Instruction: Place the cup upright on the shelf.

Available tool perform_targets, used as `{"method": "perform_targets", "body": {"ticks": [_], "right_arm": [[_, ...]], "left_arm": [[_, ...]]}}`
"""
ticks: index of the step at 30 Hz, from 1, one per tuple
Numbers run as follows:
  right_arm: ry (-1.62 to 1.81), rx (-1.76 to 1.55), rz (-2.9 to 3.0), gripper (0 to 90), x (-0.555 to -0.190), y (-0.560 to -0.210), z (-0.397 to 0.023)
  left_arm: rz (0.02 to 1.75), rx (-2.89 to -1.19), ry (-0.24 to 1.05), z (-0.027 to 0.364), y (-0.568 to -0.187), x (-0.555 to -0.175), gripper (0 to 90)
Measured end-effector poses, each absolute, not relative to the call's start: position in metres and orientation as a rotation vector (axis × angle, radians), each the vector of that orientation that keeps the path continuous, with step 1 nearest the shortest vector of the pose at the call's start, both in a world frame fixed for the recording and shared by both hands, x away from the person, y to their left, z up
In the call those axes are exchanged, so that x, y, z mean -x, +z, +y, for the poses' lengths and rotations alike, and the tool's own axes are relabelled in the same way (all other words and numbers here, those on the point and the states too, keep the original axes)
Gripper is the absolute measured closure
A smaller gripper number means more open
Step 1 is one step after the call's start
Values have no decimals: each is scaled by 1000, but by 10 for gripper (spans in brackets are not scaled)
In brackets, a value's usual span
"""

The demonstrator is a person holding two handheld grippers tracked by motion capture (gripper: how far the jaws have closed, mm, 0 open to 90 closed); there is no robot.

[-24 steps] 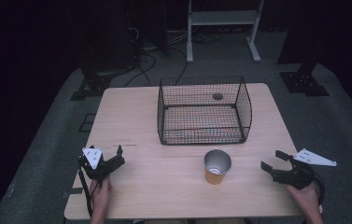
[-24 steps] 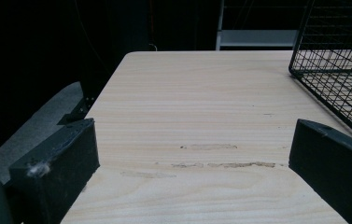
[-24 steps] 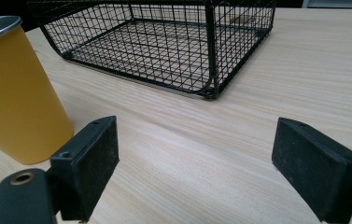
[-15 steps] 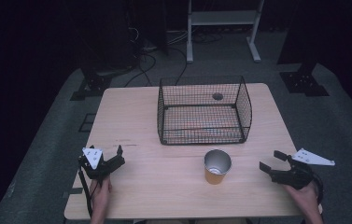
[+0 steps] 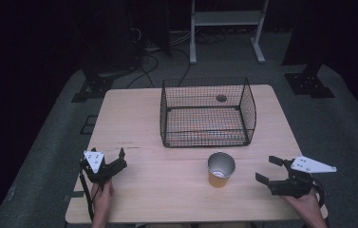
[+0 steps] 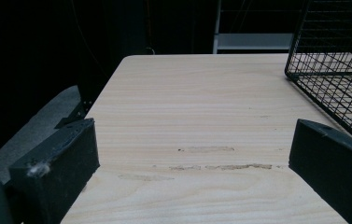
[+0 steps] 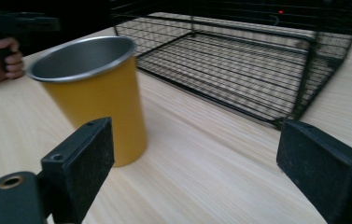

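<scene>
Right hand-held gripper [image 5: 268,169] hovering released, jaws wide, near the yellow cup [image 5: 221,169], which is standing upright on the desk [image 5: 167,190] just before the wire basket [image 5: 207,112]. Left hand-held gripper [image 5: 117,158] idling, apparently released too.

Left gripper [image 5: 115,160], right gripper [image 5: 268,170]: jaws apparently wide apart, low.

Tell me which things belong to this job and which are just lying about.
In the job:
yellow cup, upright on the table
right gripper, open beside it
wire basket, probably

Just about:
left gripper, open, idle
white stand on the floor
</scene>
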State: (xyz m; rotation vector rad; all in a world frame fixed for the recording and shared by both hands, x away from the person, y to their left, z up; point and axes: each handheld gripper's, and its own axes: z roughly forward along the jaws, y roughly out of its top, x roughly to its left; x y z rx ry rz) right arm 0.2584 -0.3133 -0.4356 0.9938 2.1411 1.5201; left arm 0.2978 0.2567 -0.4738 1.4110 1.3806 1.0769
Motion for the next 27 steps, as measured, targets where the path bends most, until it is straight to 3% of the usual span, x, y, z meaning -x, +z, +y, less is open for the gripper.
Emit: {"method": "perform_targets", "body": {"ticks": [21,22,27], "right_arm": [[1471,-806,2312,77,-259,-440,-241],[1468,-808,2310,32,-260,-441,-236],[1476,-818,2315,16,-265,-444,-226]], "left_arm": [[1357,-1416,1082,256,-474,-297,8],[1356,-1417,1084,256,-474,-297,8],[1355,-1415,1082,256,-474,-297,8]]}}
